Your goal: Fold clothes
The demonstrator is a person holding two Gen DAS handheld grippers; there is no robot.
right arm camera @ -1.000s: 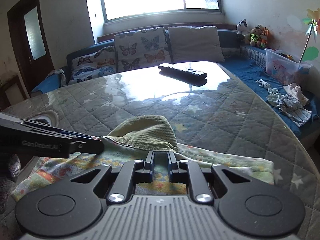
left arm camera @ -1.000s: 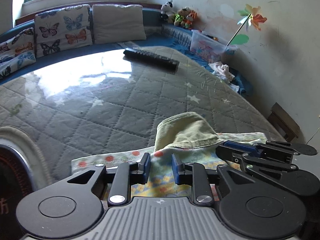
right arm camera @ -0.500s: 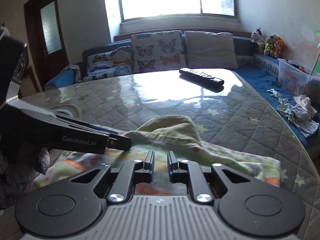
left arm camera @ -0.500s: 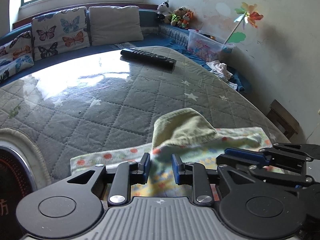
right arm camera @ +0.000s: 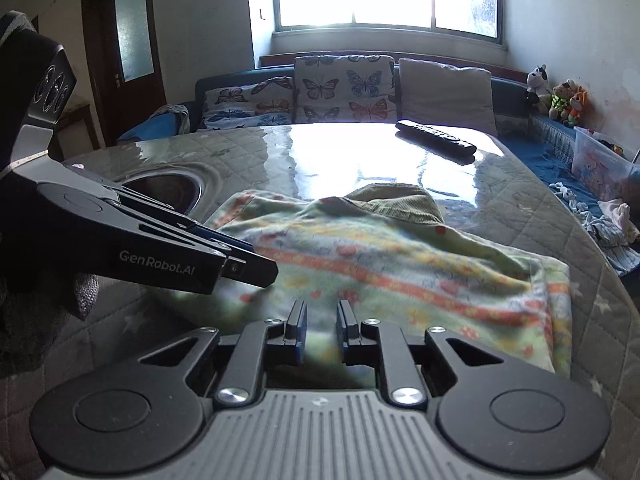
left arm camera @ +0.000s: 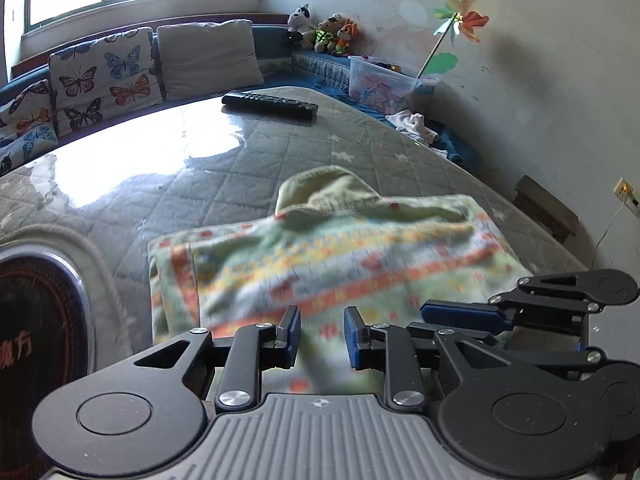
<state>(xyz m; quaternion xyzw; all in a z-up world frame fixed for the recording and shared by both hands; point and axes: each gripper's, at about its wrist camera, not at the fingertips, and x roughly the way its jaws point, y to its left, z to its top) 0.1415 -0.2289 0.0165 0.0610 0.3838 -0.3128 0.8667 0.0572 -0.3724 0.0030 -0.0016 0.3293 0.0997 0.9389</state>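
A patterned garment (left arm camera: 344,256), pale green with orange and yellow bands, lies folded on the quilted grey table (left arm camera: 224,184) in the middle of both views, blurred across its near half. A plain olive corduroy piece (right arm camera: 400,204) pokes out from beneath its far edge.

In the left wrist view, the left gripper (left arm camera: 322,336) sits at lower centre with its blue-padded fingers (left arm camera: 294,334) parted by a moderate gap. The cloth's near edge runs under and between them, but the blur makes it hard to say whether the pads touch it; nothing looks pinched. The right gripper (left arm camera: 460,314) enters at the lower right of that frame, its blue pad lying flat over the garment's right corner.

In the right wrist view, the right gripper's fingers (right arm camera: 299,330) at lower centre stand a little apart, with the cloth's near hem just ahead and below the gap, not clamped. The left gripper reaches in from the left of that frame, its tip over the garment's left side.

A black remote (right arm camera: 436,136) rests far back on the table, well apart from the cloth.
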